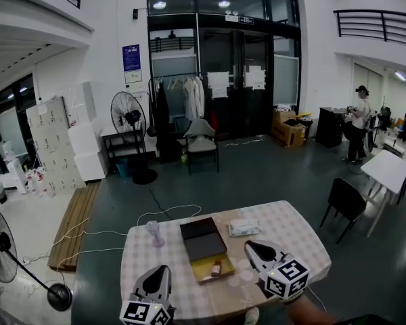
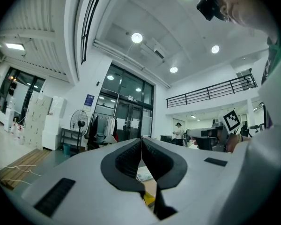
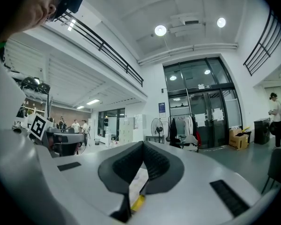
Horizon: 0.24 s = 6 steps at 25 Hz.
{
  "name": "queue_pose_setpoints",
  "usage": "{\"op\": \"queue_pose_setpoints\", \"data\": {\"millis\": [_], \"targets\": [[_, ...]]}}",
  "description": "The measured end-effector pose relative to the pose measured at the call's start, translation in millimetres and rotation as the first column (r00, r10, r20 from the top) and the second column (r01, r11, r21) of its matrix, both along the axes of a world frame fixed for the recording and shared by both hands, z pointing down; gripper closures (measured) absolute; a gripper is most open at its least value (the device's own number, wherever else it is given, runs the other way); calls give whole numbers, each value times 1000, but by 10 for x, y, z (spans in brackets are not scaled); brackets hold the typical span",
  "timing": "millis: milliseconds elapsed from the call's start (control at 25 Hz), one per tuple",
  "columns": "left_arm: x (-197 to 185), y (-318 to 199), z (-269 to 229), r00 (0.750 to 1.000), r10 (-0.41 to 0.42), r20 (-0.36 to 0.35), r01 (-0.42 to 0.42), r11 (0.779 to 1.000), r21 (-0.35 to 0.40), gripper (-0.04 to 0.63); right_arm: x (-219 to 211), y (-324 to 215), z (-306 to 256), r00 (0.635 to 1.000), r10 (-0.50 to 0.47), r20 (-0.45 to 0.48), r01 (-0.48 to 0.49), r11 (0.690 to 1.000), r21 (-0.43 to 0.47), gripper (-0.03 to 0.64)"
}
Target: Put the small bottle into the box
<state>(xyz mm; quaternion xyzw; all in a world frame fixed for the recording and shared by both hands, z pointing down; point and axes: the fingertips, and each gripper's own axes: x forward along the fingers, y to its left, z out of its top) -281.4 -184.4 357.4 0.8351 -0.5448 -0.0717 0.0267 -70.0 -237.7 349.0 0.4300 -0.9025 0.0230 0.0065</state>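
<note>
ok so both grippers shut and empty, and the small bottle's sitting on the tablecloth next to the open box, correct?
Wrong on the bottle. The head view shows the small bottle inside the open box, in its yellow tray, not on the tablecloth. The rest holds: left gripper and right gripper are both shut and empty.

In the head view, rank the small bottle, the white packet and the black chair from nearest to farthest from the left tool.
1. small bottle, in the box, just right of the left tool.
2. white packet, farther back on the table, rightwards.
3. black chair, on the floor past the table's right end.
</note>
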Motion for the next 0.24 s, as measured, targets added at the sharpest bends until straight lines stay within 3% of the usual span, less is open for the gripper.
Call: {"op": "queue_pose_setpoints", "data": {"millis": [240], "targets": [[59, -57, 0, 1000, 7, -3, -7, 1000, -1, 571, 19, -50, 13, 1000, -8, 0, 8, 1000, -10, 623]]}}
